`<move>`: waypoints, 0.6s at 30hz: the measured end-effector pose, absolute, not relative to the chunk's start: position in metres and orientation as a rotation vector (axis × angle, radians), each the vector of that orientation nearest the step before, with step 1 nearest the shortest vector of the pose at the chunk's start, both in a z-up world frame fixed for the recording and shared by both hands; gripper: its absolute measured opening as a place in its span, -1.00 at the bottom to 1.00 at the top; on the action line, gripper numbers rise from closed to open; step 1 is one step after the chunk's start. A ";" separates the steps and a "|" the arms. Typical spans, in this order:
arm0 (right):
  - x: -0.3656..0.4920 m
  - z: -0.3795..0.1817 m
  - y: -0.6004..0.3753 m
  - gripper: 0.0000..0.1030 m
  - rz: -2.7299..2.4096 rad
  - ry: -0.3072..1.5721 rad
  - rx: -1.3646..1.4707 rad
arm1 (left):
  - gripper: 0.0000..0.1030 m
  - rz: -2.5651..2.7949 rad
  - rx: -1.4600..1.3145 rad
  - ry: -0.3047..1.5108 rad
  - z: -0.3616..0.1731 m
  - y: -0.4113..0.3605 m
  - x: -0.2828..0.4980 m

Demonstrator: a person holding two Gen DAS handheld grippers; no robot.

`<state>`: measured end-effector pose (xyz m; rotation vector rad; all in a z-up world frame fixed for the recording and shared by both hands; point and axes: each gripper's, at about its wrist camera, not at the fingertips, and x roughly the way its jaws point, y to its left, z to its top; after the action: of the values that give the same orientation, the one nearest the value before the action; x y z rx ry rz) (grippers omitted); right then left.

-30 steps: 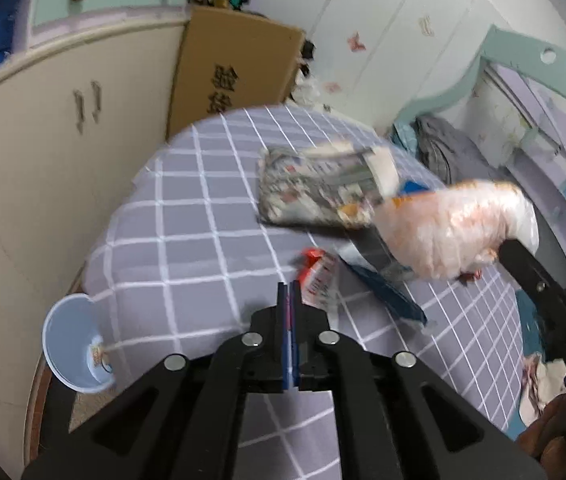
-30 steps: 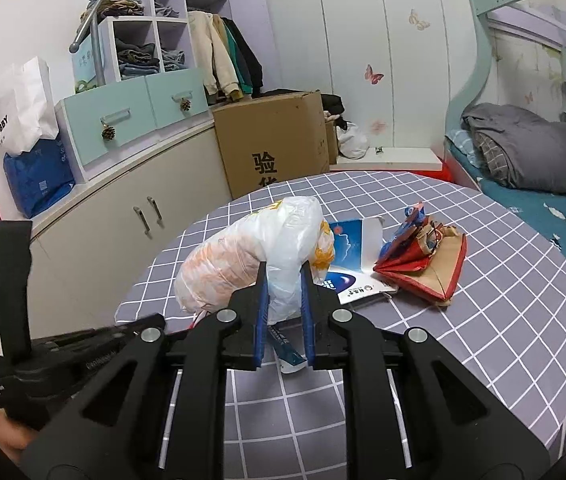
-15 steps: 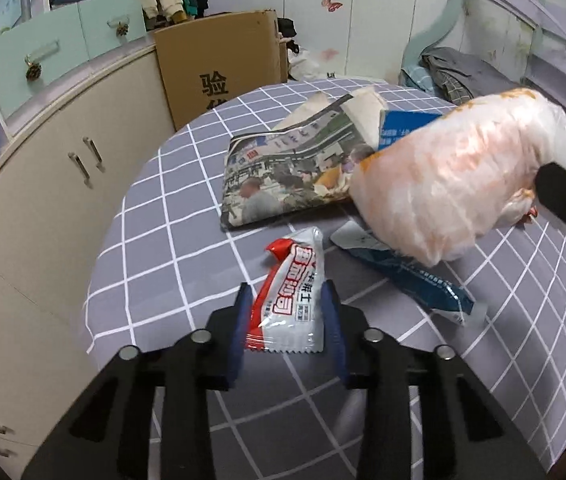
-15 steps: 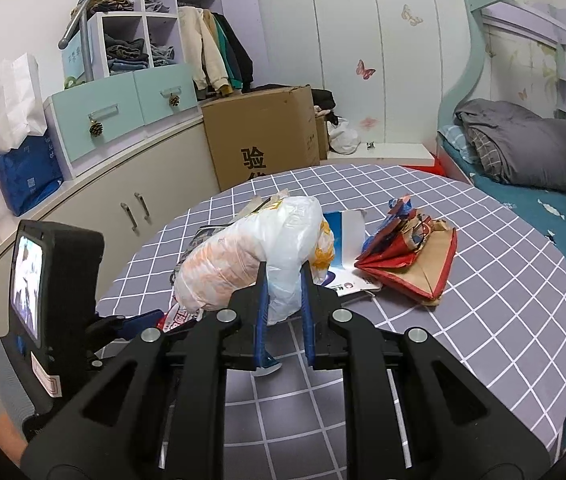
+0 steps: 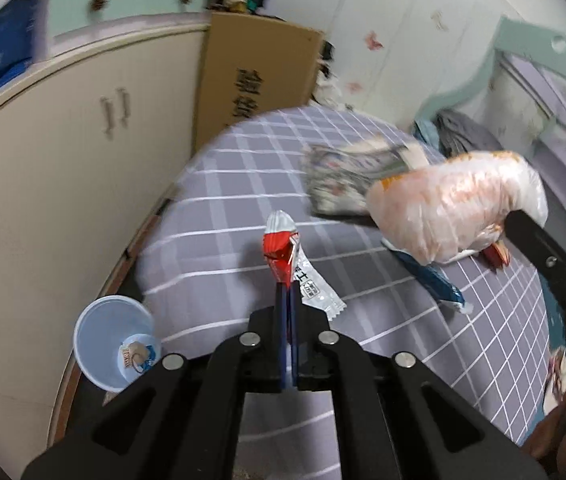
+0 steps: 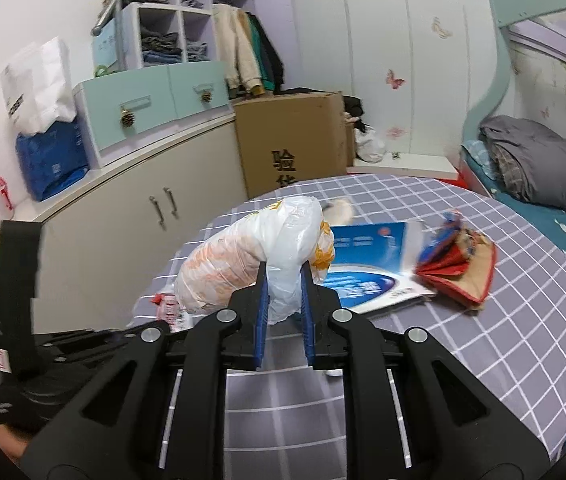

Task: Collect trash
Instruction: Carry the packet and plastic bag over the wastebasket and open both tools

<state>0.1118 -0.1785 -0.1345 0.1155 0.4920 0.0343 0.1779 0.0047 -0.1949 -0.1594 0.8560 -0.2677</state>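
Observation:
My left gripper [image 5: 287, 292] is shut on a red and white snack wrapper [image 5: 287, 256] and holds it above the checked table [image 5: 243, 184]. My right gripper [image 6: 284, 280] is shut on a white and orange plastic bag [image 6: 255, 256], which also shows in the left wrist view [image 5: 455, 204], lifted over the table. A folded newspaper [image 5: 347, 176] and a blue packet [image 5: 435, 280] lie on the table. A blue and white booklet [image 6: 367, 272] and a red and tan wrapper [image 6: 463, 264] lie to the right.
A light blue bin [image 5: 113, 344] with a small piece in it stands on the floor at the table's left edge. Beige cabinets [image 5: 63, 140] and a cardboard box [image 5: 259, 76] stand behind. A bed [image 6: 543, 168] is at the right.
My left gripper closed on the red and white wrapper and lifted it off the table, swinging left so the bin shows. The right gripper still holds the bag.

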 end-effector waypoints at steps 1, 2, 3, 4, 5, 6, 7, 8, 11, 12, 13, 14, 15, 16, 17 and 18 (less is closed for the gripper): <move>0.113 -0.134 -0.170 -0.72 0.048 0.492 0.108 | -0.97 -0.245 -0.180 0.848 -0.193 0.019 0.173; 0.114 -0.134 -0.160 -0.72 0.064 0.494 0.098 | -0.97 -0.228 -0.191 0.843 -0.192 0.030 0.173; 0.116 -0.134 -0.152 -0.72 0.082 0.498 0.090 | -0.97 -0.203 -0.202 0.836 -0.191 0.043 0.170; 0.119 -0.135 -0.139 -0.72 0.108 0.504 0.081 | -0.97 -0.175 -0.212 0.829 -0.190 0.057 0.167; 0.120 -0.137 -0.129 -0.72 0.126 0.508 0.072 | -0.97 -0.138 -0.220 0.821 -0.190 0.073 0.162; 0.122 -0.138 -0.115 -0.72 0.151 0.515 0.060 | -0.97 -0.103 -0.224 0.814 -0.190 0.088 0.157; 0.125 -0.142 -0.097 -0.72 0.186 0.526 0.047 | -0.97 -0.068 -0.231 0.810 -0.191 0.103 0.152; 0.129 -0.145 -0.082 -0.72 0.213 0.536 0.035 | -0.97 -0.044 -0.237 0.809 -0.191 0.114 0.151; 0.139 -0.157 -0.040 -0.72 0.291 0.575 0.011 | -0.97 0.036 -0.272 0.820 -0.200 0.158 0.146; 0.143 -0.161 -0.025 -0.72 0.313 0.588 -0.004 | -0.97 0.059 -0.285 0.825 -0.204 0.169 0.146; 0.148 -0.168 -0.006 -0.72 0.338 0.604 -0.027 | -0.97 0.086 -0.300 0.833 -0.209 0.183 0.146; 0.152 -0.175 0.009 -0.72 0.355 0.616 -0.043 | -0.97 0.101 -0.309 0.840 -0.213 0.193 0.148; 0.156 -0.180 0.020 -0.72 0.364 0.624 -0.056 | -0.97 0.120 -0.319 0.847 -0.219 0.204 0.149; 0.163 -0.190 0.037 -0.72 0.382 0.643 -0.072 | -0.97 0.136 -0.326 0.853 -0.223 0.213 0.150; 0.169 -0.198 0.049 -0.72 0.398 0.665 -0.076 | -0.97 0.155 -0.332 0.861 -0.229 0.223 0.153; 0.173 -0.204 0.057 -0.71 0.408 0.677 -0.077 | -0.97 0.172 -0.334 0.869 -0.234 0.232 0.156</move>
<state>0.1734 0.0568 -0.2042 -0.0772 0.6772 0.4079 0.1561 0.2317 -0.2344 -0.3342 0.8687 0.1720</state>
